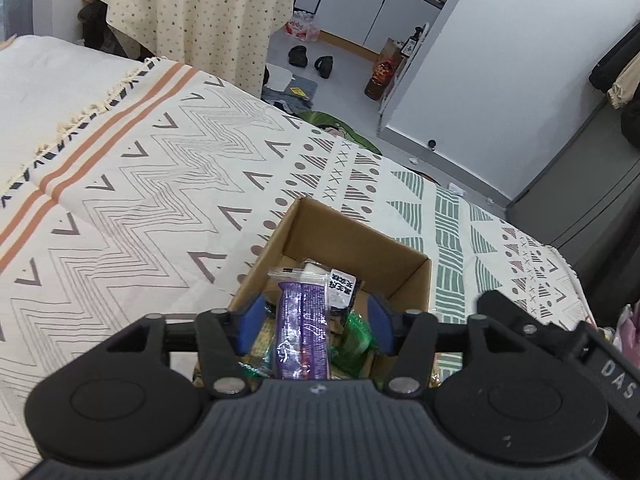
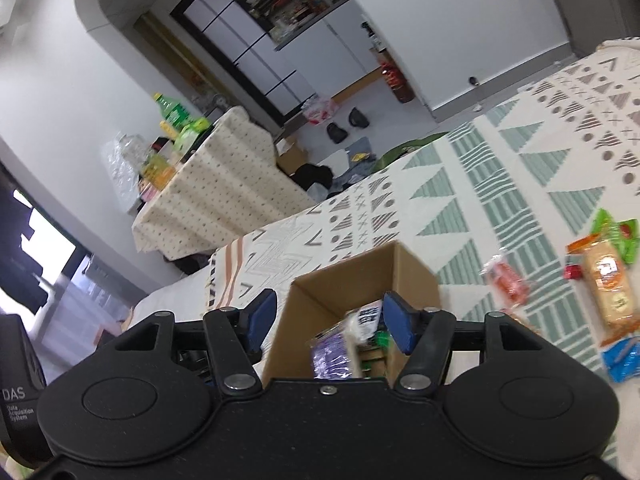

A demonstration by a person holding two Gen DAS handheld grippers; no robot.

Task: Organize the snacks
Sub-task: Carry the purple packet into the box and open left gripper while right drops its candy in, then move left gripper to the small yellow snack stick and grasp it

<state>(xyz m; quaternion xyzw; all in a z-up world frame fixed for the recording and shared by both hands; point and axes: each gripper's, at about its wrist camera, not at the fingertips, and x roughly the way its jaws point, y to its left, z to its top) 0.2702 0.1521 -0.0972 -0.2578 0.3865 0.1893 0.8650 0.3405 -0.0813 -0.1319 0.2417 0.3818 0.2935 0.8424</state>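
An open cardboard box (image 1: 352, 240) sits on the patterned bed cover, partly filled with snack packets. A purple packet (image 1: 302, 320) stands upright in it, with a black-and-white labelled packet (image 1: 342, 290) behind and a green one (image 1: 356, 336) beside it. My left gripper (image 1: 316, 304) hovers over the box, open, its blue pads well clear of the purple packet on both sides. My right gripper (image 2: 330, 299) is also open and empty, just above the same box (image 2: 360, 272). Loose snacks lie to its right: an orange cracker packet (image 2: 608, 288), a red packet (image 2: 508, 284), a green packet (image 2: 612, 232) and a blue packet (image 2: 624, 356).
The patterned bed cover (image 1: 160, 184) spreads wide to the left of the box. A table under a dotted cloth (image 2: 216, 196) stands beyond the bed, with bottles on it. Slippers and bags lie on the floor (image 1: 340, 64). The other gripper's black body (image 1: 520, 320) is close on the right.
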